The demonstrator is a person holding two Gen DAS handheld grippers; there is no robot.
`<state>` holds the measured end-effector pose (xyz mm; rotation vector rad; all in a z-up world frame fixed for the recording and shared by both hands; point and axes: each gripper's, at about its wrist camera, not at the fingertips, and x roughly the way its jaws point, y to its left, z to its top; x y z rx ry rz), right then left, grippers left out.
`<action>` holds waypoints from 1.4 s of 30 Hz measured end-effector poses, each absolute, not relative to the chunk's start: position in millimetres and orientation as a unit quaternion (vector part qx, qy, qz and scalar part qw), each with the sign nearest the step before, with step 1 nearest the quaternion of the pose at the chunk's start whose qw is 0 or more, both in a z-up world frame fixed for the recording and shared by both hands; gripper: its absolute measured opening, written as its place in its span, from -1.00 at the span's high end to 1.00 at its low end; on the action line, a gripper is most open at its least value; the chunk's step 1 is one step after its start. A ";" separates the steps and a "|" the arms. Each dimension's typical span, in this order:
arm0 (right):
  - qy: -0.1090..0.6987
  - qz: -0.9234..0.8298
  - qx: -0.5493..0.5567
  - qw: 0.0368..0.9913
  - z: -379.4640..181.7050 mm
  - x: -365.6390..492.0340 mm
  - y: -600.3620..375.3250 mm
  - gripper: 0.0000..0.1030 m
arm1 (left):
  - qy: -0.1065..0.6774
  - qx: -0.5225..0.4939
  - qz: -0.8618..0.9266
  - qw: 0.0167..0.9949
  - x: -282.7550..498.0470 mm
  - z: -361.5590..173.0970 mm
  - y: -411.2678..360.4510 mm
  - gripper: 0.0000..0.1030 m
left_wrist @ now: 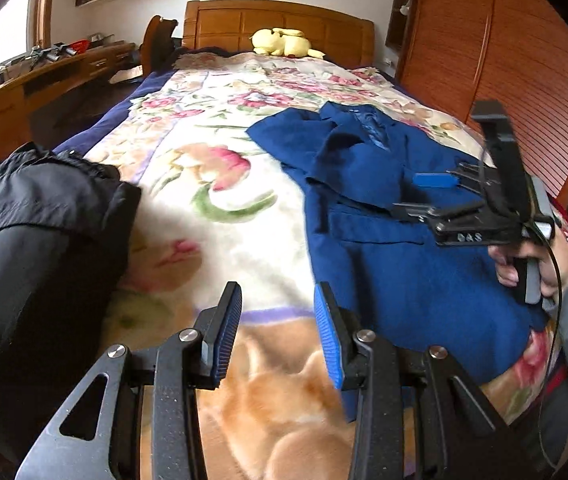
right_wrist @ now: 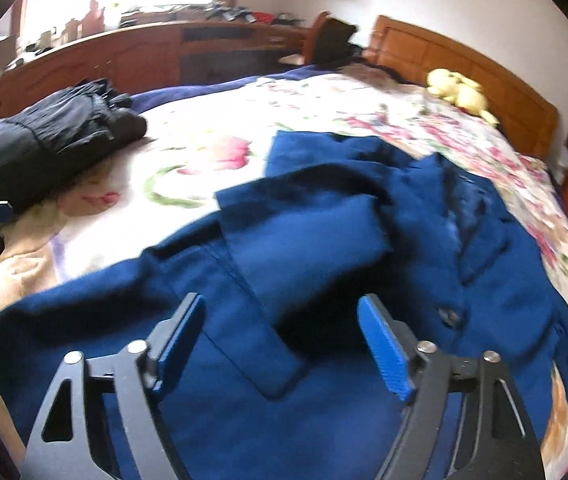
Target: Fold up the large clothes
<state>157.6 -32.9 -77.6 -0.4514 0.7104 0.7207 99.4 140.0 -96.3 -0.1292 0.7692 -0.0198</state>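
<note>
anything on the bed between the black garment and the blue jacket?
Nothing: only bare floral blanket separates the black garment from the blue jacket. Both wrist views show it.

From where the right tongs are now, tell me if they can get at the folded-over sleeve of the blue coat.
Probably yes. The right tongs are open and hang just over the blue coat, with the sleeve straight ahead of them. Nothing lies between them; the left tongs are off to the side.

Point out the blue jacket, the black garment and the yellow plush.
blue jacket [right_wrist: 323, 240]: right wrist view, folded-over sleeve.
black garment [left_wrist: 36, 216]: left wrist view, top panel.
yellow plush [left_wrist: 282, 42]: left wrist view, body.
</note>
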 end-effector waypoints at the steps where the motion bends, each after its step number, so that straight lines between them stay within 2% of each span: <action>1: 0.341 0.343 -0.219 0.847 -79.4 162.4 -28.9 -0.43 | 0.376 -0.062 -0.007 0.925 97.7 -97.6 143.1 0.25; 4: 0.354 0.334 -0.234 0.841 -87.7 178.6 -15.4 -0.37 | 0.375 -0.064 -0.003 0.925 91.4 -100.2 152.3 0.25; 6: 0.370 0.321 -0.244 0.837 -96.8 192.4 -13.5 -0.26 | 0.376 -0.063 0.001 0.925 88.5 -100.6 155.9 0.25; 8: 0.386 0.306 -0.257 0.831 -107.8 205.0 -14.9 0.08 | 0.376 -0.059 0.003 0.925 85.7 -100.1 157.0 0.25; 9: 0.393 0.304 -0.260 0.828 -112.0 209.8 -17.2 0.11 | 0.376 -0.058 0.003 0.925 85.4 -99.5 156.3 0.25; 10: 0.397 0.309 -0.255 0.826 -113.2 212.2 -19.0 0.25 | 0.375 -0.057 0.003 0.925 84.9 -99.2 156.1 0.25; 11: 0.401 0.318 -0.245 0.824 -113.2 215.2 -24.6 0.51 | 0.375 -0.053 0.006 0.925 84.7 -99.0 155.3 0.25; 14: 0.400 0.318 -0.243 0.825 -110.9 217.9 -35.0 0.80 | 0.375 -0.047 0.006 0.926 85.6 -98.5 151.4 0.25; 20: 0.359 0.305 -0.237 0.849 -92.3 205.4 -58.6 0.84 | 0.370 -0.047 -0.003 0.928 82.7 -95.5 138.7 0.25; 30: 0.302 0.292 -0.121 0.899 -38.5 155.8 -166.1 0.84 | 0.367 -0.034 -0.027 0.929 86.7 -91.4 105.7 0.25; 36: 0.286 0.283 -0.071 0.913 -32.4 115.7 -217.1 0.85 | 0.365 -0.027 -0.051 0.929 95.7 -89.2 78.5 0.25; 42: 0.287 0.256 -0.066 0.921 -38.4 79.1 -246.0 0.85 | 0.362 -0.023 -0.071 0.929 109.4 -88.0 54.1 0.25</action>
